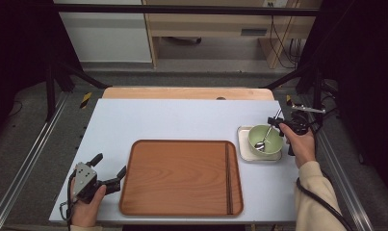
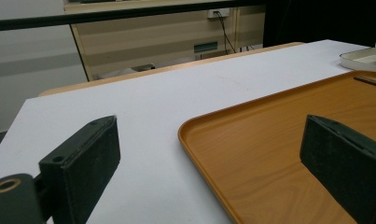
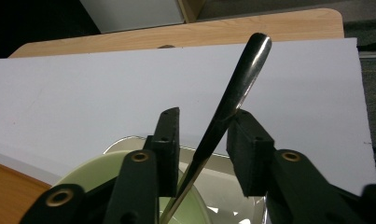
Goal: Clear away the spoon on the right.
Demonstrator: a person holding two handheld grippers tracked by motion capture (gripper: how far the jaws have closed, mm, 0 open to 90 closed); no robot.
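The right tool (image 1: pixel 277 123) sits around a metal spoon's (image 1: pixel 264 138) handle — its jaws narrow, one touching — bowl end resting in the green bowl (image 1: pixel 265 138) on a small tray (image 1: pixel 243 144) near the tabletop's (image 1: pixel 182 120) right edge. The left tool (image 1: pixel 109 172) gapes wide, empty, astride the wooden tray's (image 1: pixel 182 178) left rim.

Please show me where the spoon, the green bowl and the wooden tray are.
spoon (image 3: pixel 232 98): right gripper view, on its handle.
green bowl (image 1: pixel 273 140): high view, on its rim.
wooden tray (image 1: pixel 177 178): high view, on its bare floor.
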